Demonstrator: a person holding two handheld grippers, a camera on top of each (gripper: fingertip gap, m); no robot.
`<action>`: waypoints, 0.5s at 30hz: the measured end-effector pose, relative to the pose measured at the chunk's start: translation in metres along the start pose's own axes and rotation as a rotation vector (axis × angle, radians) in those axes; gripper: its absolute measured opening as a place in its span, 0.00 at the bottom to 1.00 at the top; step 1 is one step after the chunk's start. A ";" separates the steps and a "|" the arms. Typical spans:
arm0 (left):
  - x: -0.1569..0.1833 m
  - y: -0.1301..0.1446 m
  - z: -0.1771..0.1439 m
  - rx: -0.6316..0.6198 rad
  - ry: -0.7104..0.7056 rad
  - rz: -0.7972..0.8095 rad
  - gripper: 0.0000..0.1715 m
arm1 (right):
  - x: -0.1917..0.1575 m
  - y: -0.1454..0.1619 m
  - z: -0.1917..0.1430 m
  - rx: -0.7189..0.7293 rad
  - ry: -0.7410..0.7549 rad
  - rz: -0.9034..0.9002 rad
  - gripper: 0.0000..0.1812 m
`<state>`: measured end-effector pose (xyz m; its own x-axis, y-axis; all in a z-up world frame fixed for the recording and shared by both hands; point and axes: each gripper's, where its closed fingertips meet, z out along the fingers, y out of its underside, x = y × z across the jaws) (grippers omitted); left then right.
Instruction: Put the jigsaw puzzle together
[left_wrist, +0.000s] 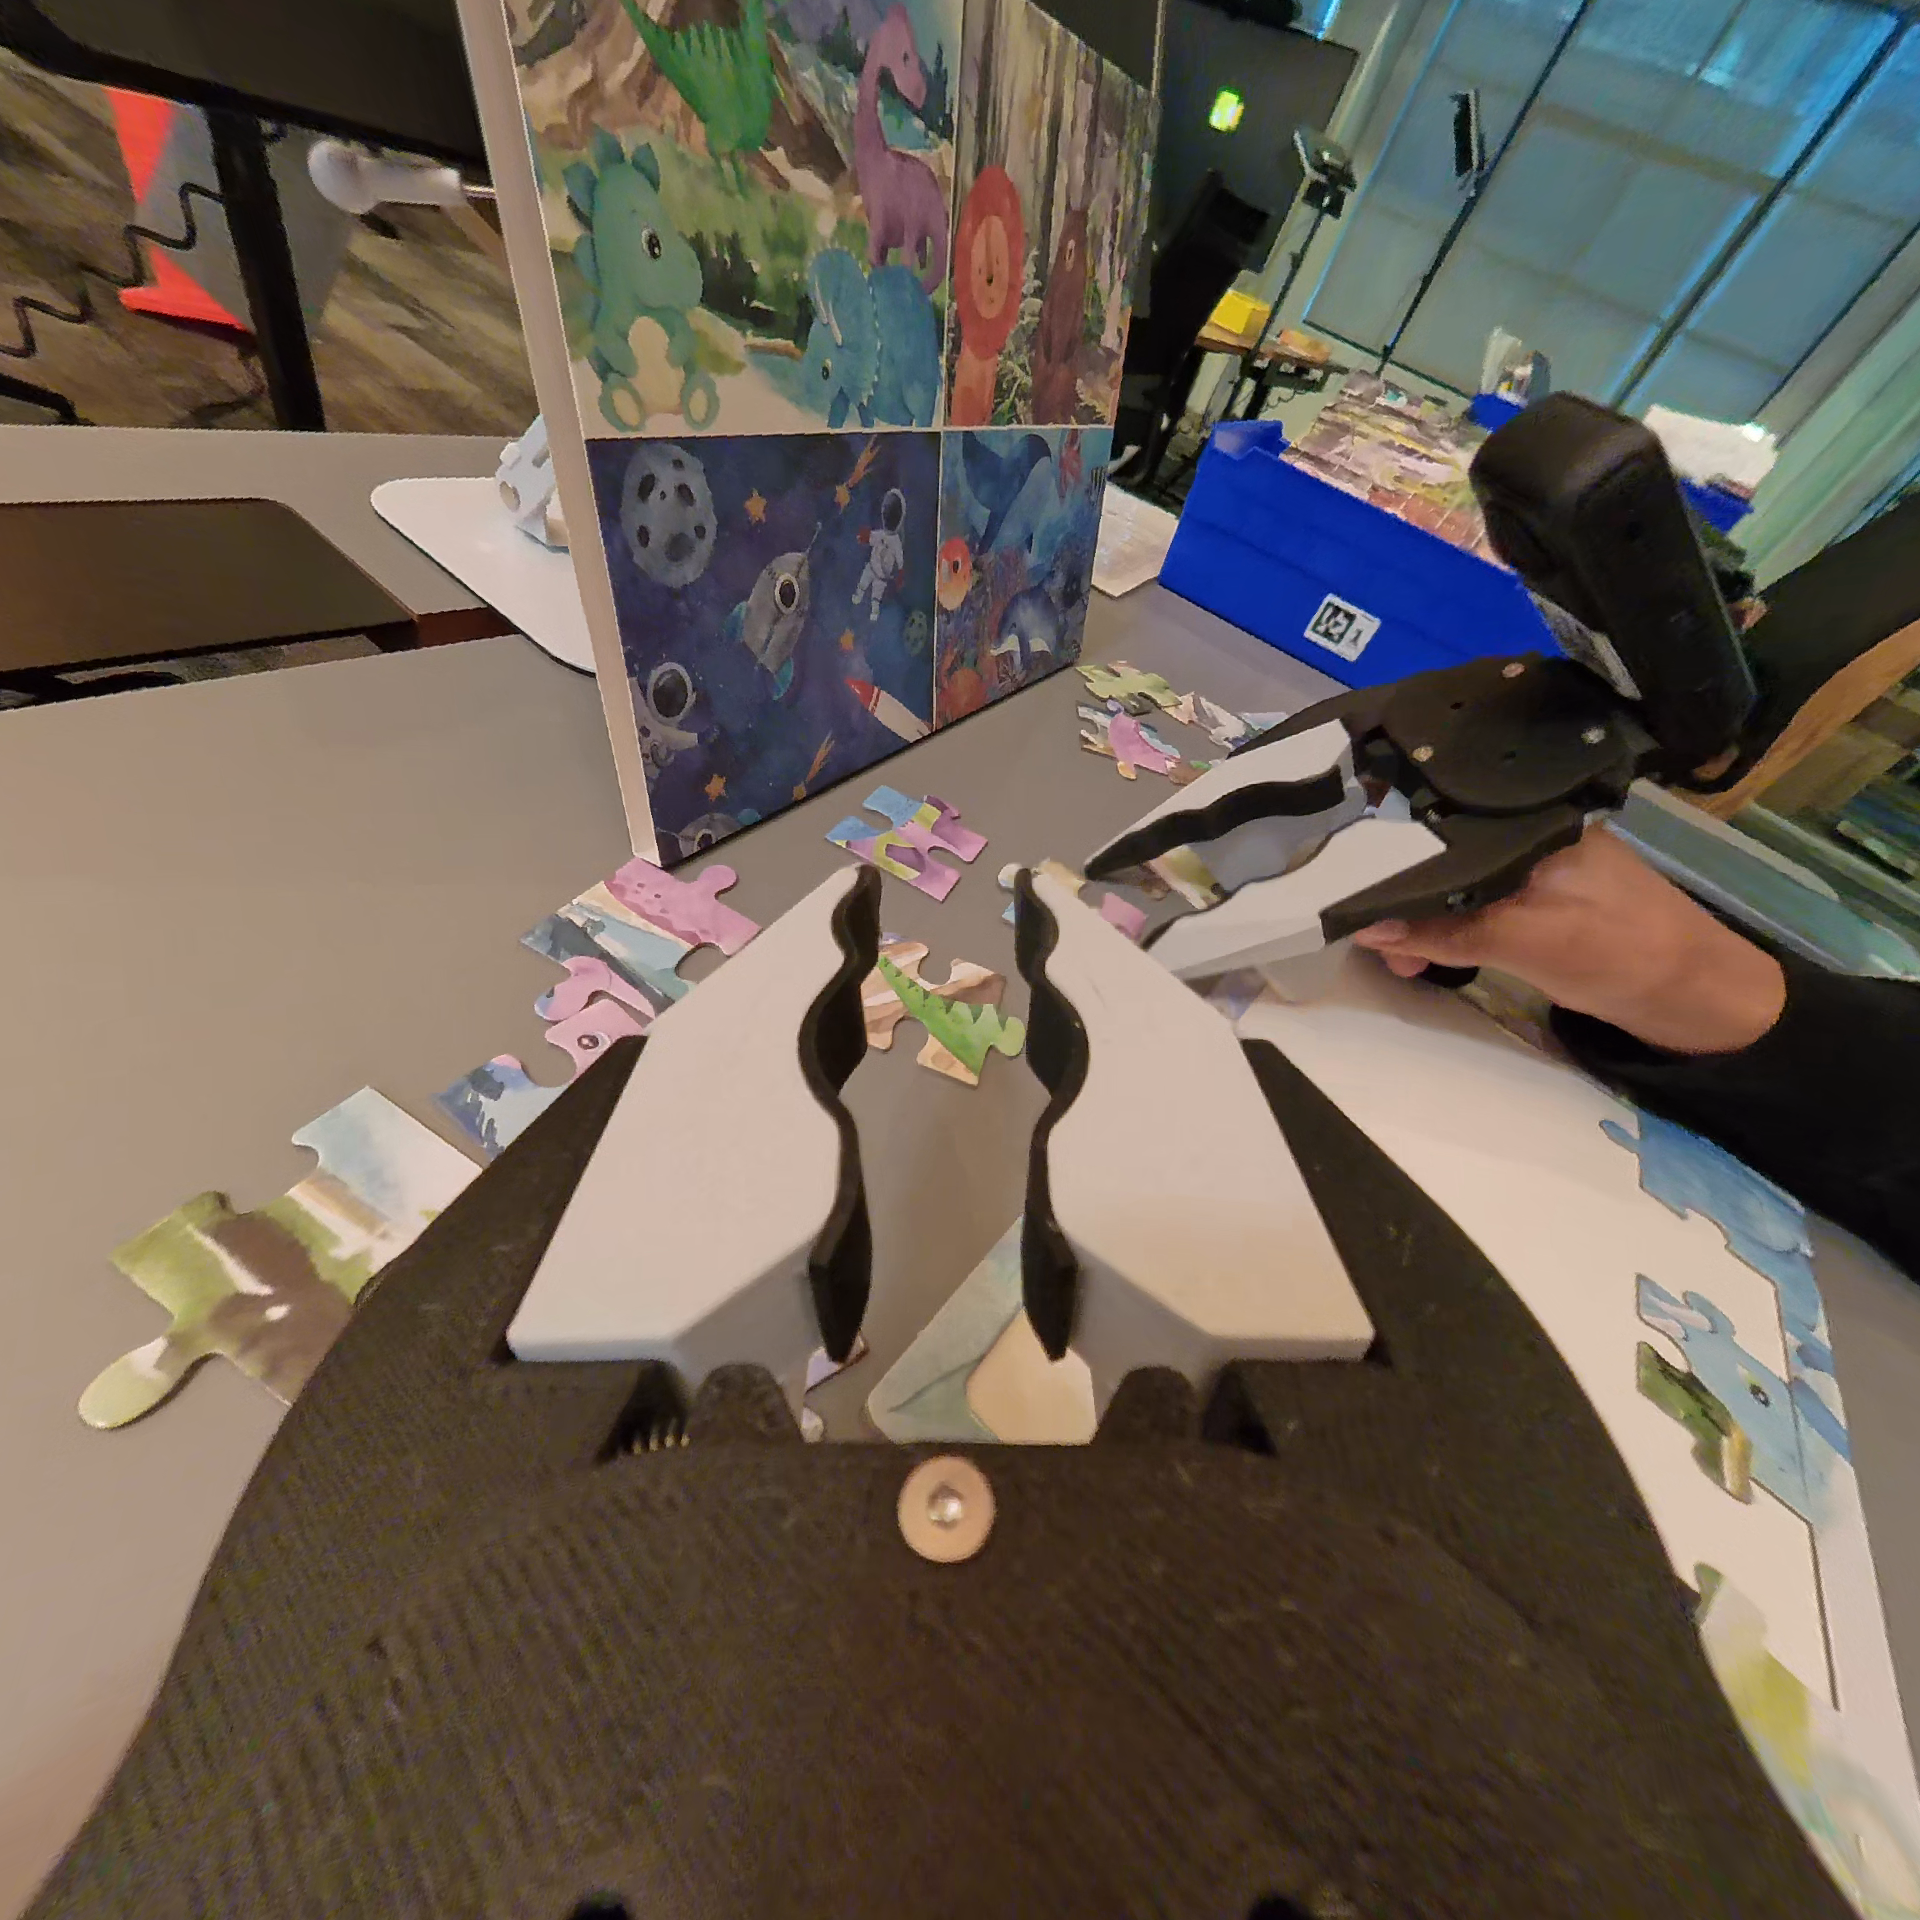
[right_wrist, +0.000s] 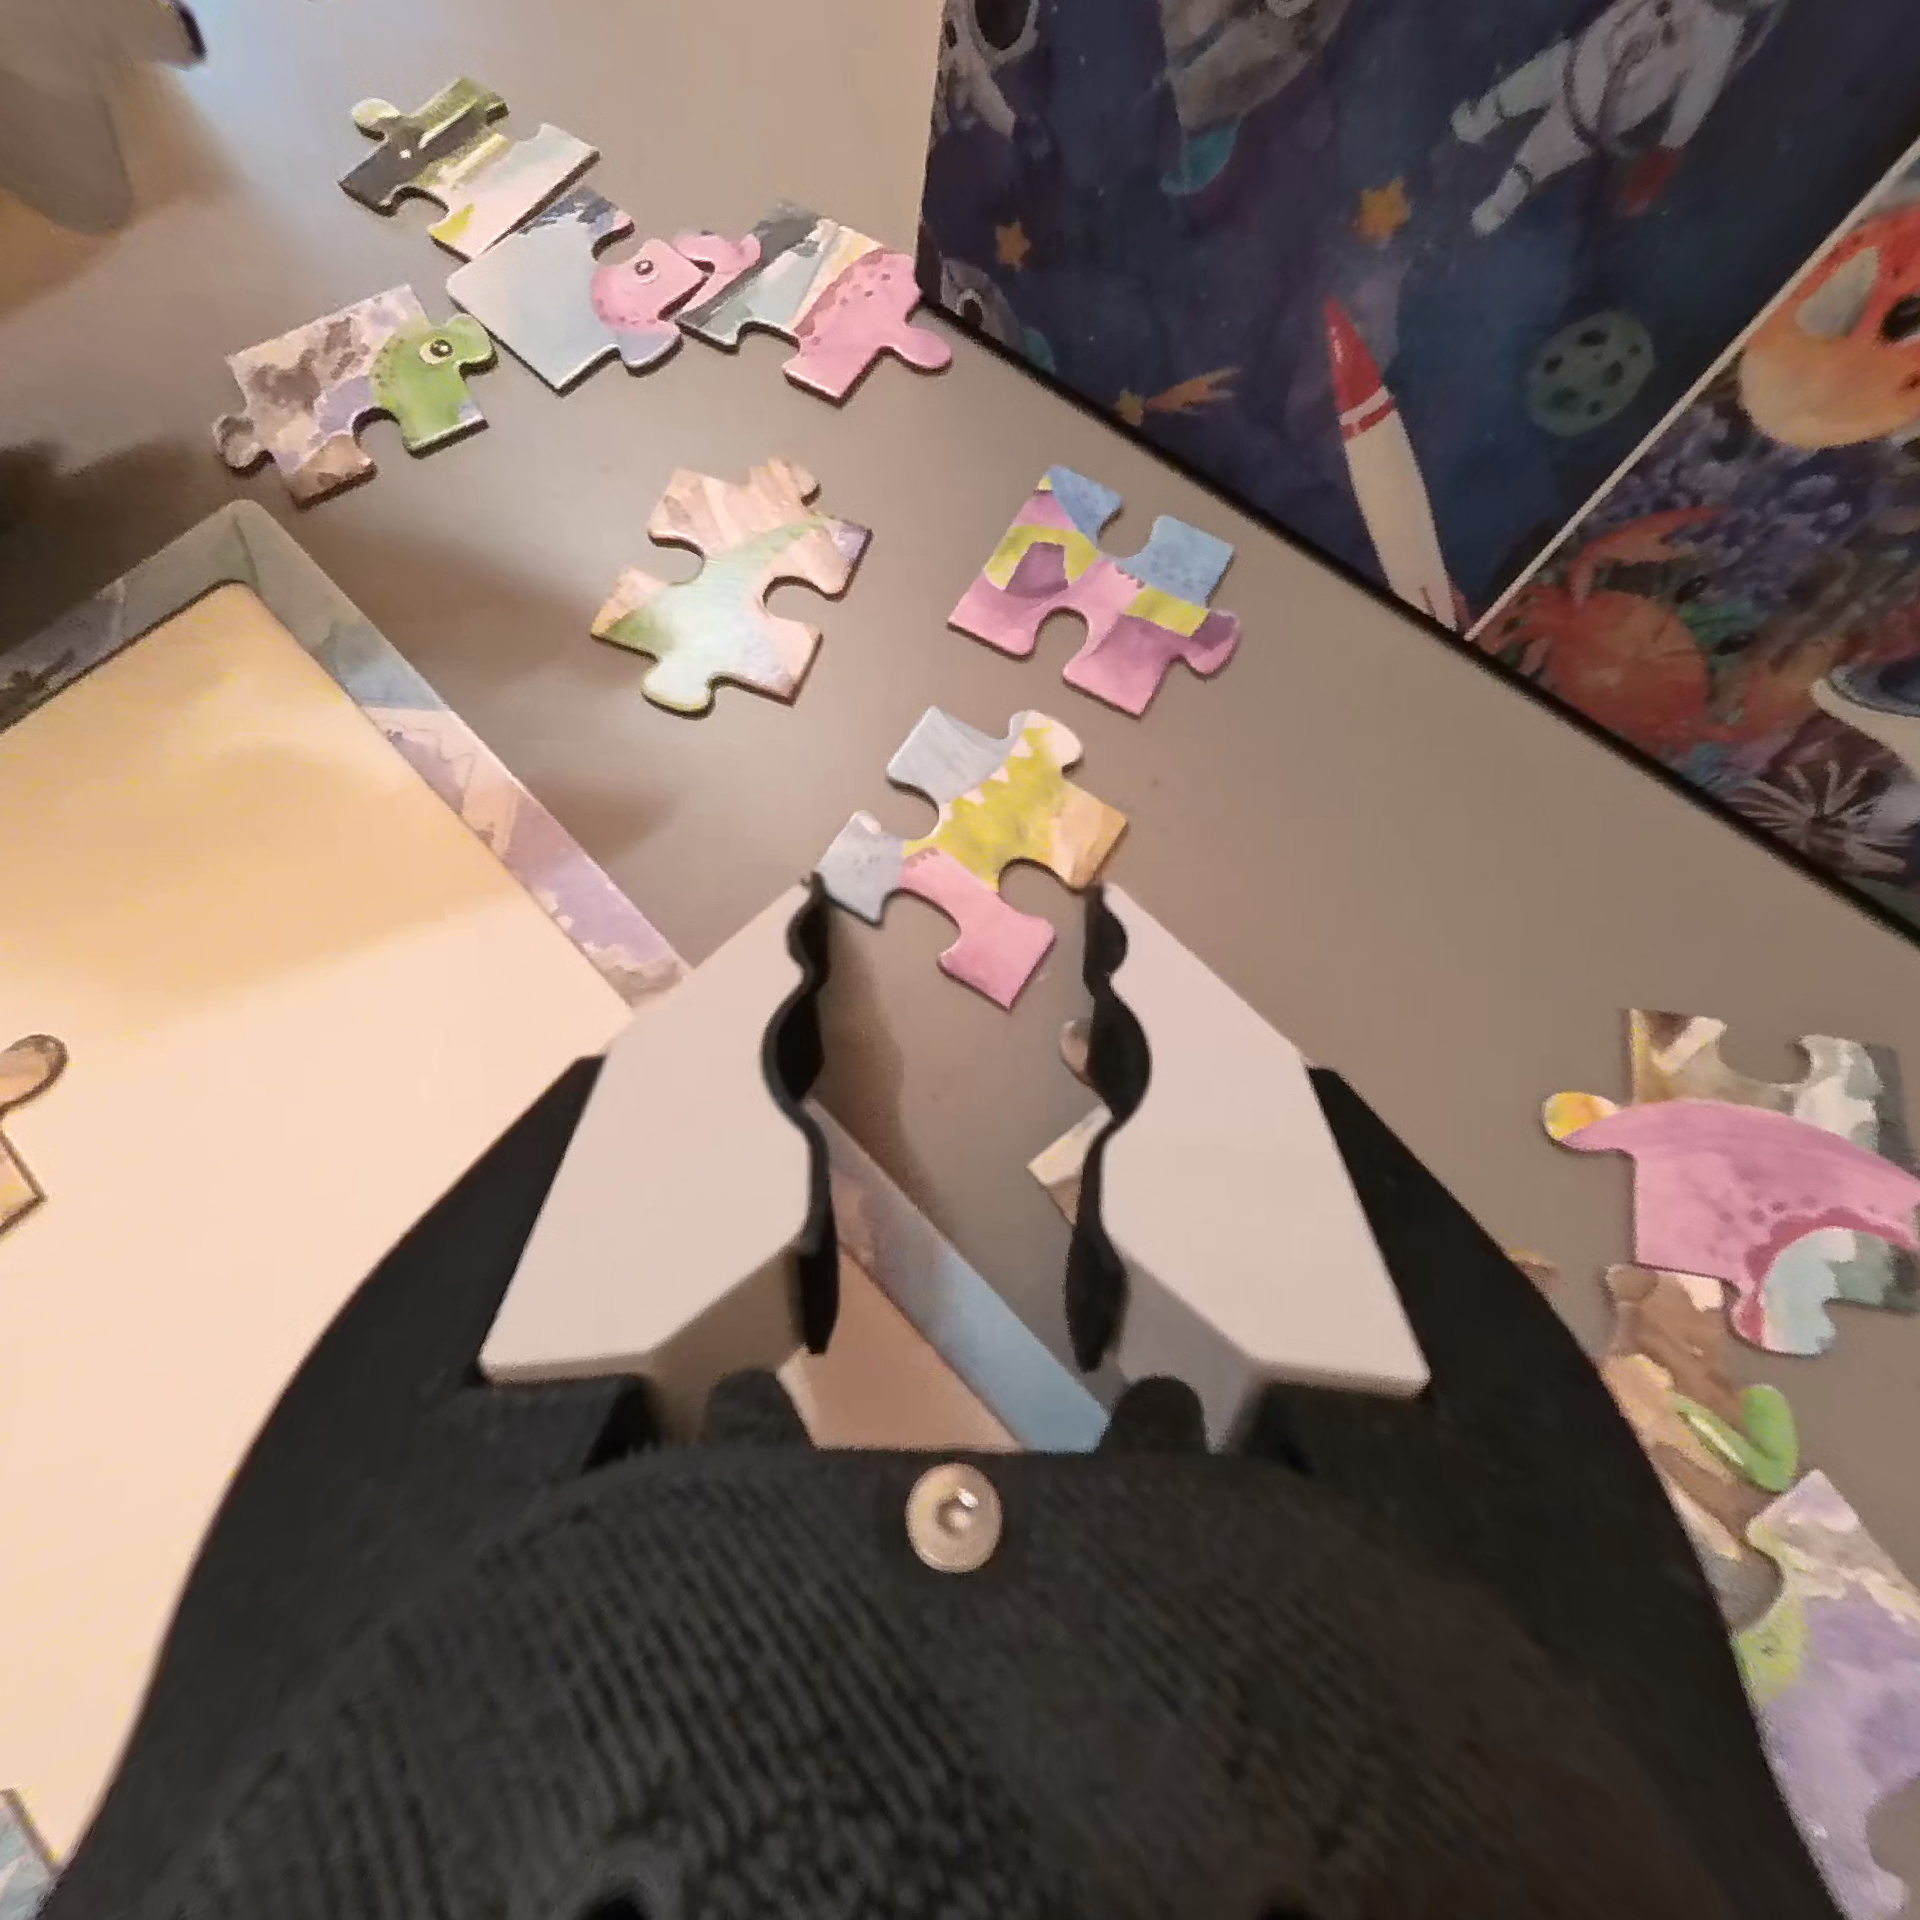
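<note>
Loose jigsaw pieces lie on the grey table. My right gripper (right_wrist: 954, 899) is open, tips low over the table. A blue, yellow and pink piece (right_wrist: 977, 842) lies flat between and just beyond its fingertips. The puzzle tray (right_wrist: 260, 883) is to its left, mostly bare cream board. My left gripper (left_wrist: 945, 883) is open and empty, above a piece with a green dinosaur back (left_wrist: 945, 1013). The right gripper (left_wrist: 1127, 899) also shows in the left wrist view, held by a hand, just right of my left fingertips. The tray's white rim (left_wrist: 1507, 1195) holds some blue pieces (left_wrist: 1745, 1382).
The upright puzzle box (left_wrist: 810, 416) with picture panels stands behind the pieces; its space panel (right_wrist: 1455, 260) is close ahead of the right gripper. More pieces lie around: pink and yellow (right_wrist: 1101, 592), pastel green (right_wrist: 727, 592), large pink (right_wrist: 1766, 1195). A blue bin (left_wrist: 1330, 561) sits far right. There is about 15 cm between the tips of the two grippers.
</note>
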<state>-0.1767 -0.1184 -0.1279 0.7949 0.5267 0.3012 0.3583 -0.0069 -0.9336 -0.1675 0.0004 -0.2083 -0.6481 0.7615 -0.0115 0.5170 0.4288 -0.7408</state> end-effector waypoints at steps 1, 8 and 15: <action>0.001 0.002 0.001 -0.010 -0.002 0.009 0.14 | 0.003 0.001 -0.001 0.000 0.004 0.001 0.23; 0.006 0.008 0.006 -0.050 -0.004 0.052 0.14 | 0.017 0.007 -0.009 0.000 0.001 0.019 0.09; 0.007 0.006 0.005 -0.045 0.004 0.045 0.14 | 0.030 0.011 -0.013 0.002 0.027 0.025 0.09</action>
<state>-0.1716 -0.1102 -0.1329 0.8125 0.5216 0.2602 0.3437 -0.0683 -0.9366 -0.1739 0.0344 -0.2081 -0.6195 0.7849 -0.0119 0.5317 0.4084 -0.7420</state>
